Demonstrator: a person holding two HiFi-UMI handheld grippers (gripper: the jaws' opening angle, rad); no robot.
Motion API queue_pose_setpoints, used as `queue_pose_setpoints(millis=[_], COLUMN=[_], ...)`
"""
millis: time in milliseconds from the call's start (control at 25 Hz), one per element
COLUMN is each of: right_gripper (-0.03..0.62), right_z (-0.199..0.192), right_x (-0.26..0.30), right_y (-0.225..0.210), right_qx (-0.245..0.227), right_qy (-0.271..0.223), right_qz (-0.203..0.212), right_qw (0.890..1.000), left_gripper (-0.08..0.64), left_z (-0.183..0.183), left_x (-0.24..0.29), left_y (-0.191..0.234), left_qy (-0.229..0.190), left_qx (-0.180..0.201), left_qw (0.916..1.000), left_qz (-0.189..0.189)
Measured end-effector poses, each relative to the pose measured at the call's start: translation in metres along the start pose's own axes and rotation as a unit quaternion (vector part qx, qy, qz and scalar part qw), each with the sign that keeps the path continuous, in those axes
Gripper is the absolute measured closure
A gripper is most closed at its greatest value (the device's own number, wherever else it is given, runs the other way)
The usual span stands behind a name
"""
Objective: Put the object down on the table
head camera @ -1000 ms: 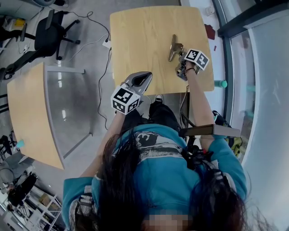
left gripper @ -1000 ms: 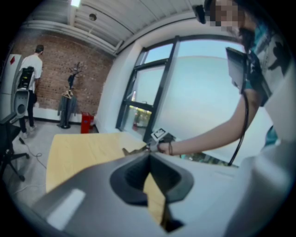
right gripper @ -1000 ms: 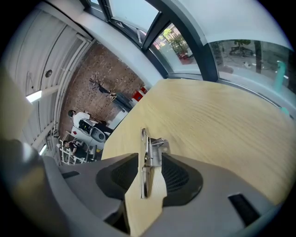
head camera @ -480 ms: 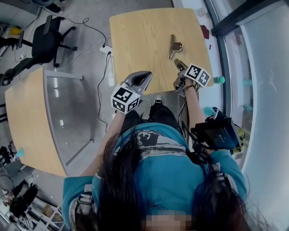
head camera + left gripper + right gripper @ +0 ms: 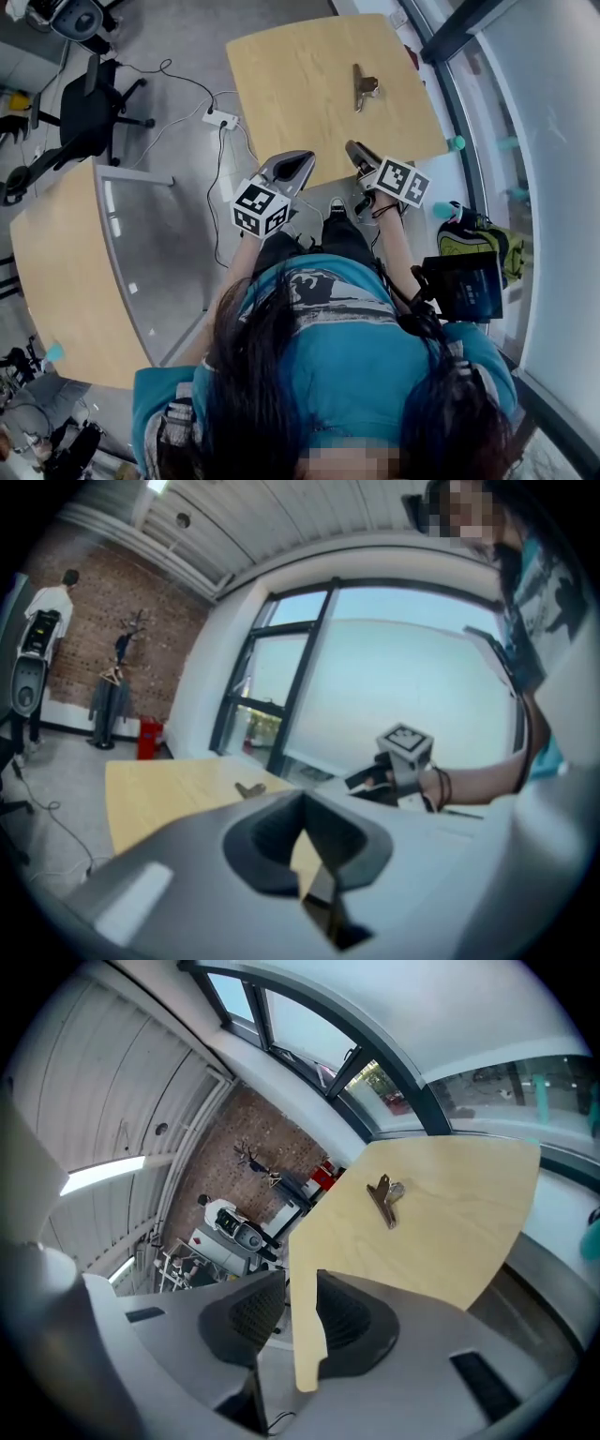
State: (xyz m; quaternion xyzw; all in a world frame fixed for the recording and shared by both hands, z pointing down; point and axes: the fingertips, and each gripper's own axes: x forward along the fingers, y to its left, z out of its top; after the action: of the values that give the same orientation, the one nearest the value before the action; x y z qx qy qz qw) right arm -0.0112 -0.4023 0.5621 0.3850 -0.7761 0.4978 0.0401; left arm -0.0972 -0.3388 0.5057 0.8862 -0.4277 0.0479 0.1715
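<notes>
At your far left stands a second wooden table (image 5: 56, 253), with a black office chair (image 5: 89, 94) beyond it on the grey floor. A white power strip (image 5: 222, 118) lies on the floor between the chair and the table in front of you.

Your left gripper (image 5: 298, 159) hangs just short of the near edge of that table (image 5: 291, 84). Its jaws are pressed together at the tips and there is nothing in them.

The metal clip (image 5: 362, 86) lies flat on the tabletop, on the far right part towards the window. Nothing touches it, and it is well apart from both grippers.

Your right gripper (image 5: 354, 148) points at the table, with its tips showing over the near edge in the head view. Its jaws stand apart and are closing. Only bare tabletop shows through the gap between them, so it grips nothing.

By your right elbow there is a dark tablet (image 5: 464, 286), with a green bag (image 5: 478, 242) on the floor just beyond it.
</notes>
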Motion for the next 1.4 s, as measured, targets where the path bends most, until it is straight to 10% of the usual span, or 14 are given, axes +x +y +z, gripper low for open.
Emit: queue_pose_setpoints(millis=[560, 1400], right_gripper=[0.566, 0.571], right_z=[-0.156, -0.26], right_x=[-0.069, -0.229], right_y=[0.062, 0.049], right_qx=[0.053, 0.066], right_qy=[-0.027, -0.037], right_qz=[-0.011, 0.0], right_qw=[0.998, 0.997], left_gripper=[0.558, 0.558], left_z=[-0.07, -0.114], left_x=[-0.115, -0.156], left_y=[-0.035, -0.207], left_qy=[0.036, 0.041], left_qx=[-0.019, 0.0], left_qw=[0.9974, 0.9952], left_qz=[-0.059, -0.089])
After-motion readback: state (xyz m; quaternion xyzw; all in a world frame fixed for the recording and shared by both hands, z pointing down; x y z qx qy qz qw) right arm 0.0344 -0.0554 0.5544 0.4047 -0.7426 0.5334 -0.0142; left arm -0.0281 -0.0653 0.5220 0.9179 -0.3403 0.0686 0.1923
